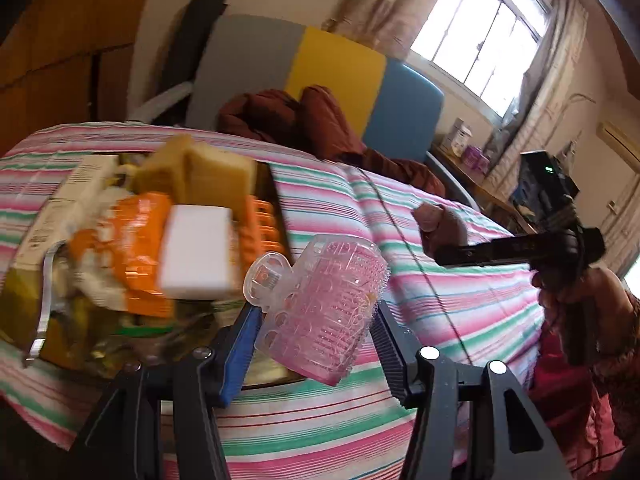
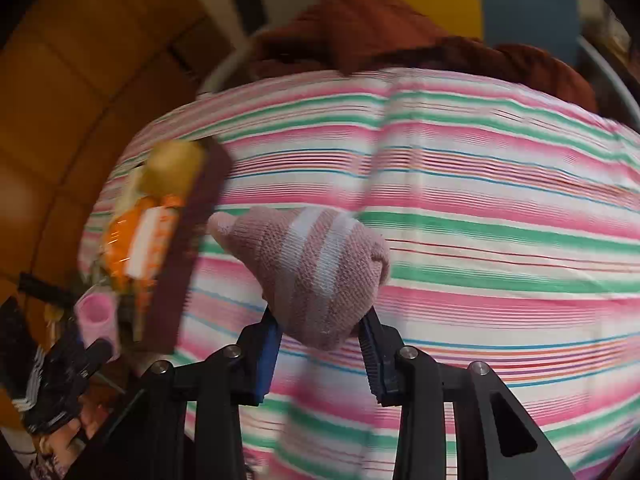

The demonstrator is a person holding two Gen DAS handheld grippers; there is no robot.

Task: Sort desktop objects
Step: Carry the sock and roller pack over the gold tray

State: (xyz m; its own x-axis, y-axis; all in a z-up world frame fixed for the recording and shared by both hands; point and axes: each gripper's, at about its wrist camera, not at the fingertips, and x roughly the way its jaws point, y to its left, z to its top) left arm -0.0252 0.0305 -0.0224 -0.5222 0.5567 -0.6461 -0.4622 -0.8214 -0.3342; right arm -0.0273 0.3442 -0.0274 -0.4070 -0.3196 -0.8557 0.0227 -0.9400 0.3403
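Note:
My left gripper (image 1: 316, 314) is shut on a pink hair roller (image 1: 332, 304) with a clear clip, held above the striped tablecloth (image 1: 460, 304) next to a dark tray (image 1: 276, 196). In the right wrist view the same roller (image 2: 96, 314) and the left gripper (image 2: 80, 354) show at the lower left. My right gripper (image 2: 320, 316) is shut on a dusty-pink knitted sock (image 2: 316, 264) with white stripes, lifted over the cloth (image 2: 480, 200). From the left wrist view, the right gripper (image 1: 448, 254) with the sock (image 1: 436, 224) is at the right.
The tray holds a yellow sponge (image 1: 208, 176), a white block (image 1: 196, 254), an orange packet (image 1: 136, 248), an orange plastic piece (image 1: 260, 228) and a white carton (image 1: 76, 196). Beyond the table stands a grey, yellow and blue chair (image 1: 340, 68) with a rust-red garment (image 1: 304, 120).

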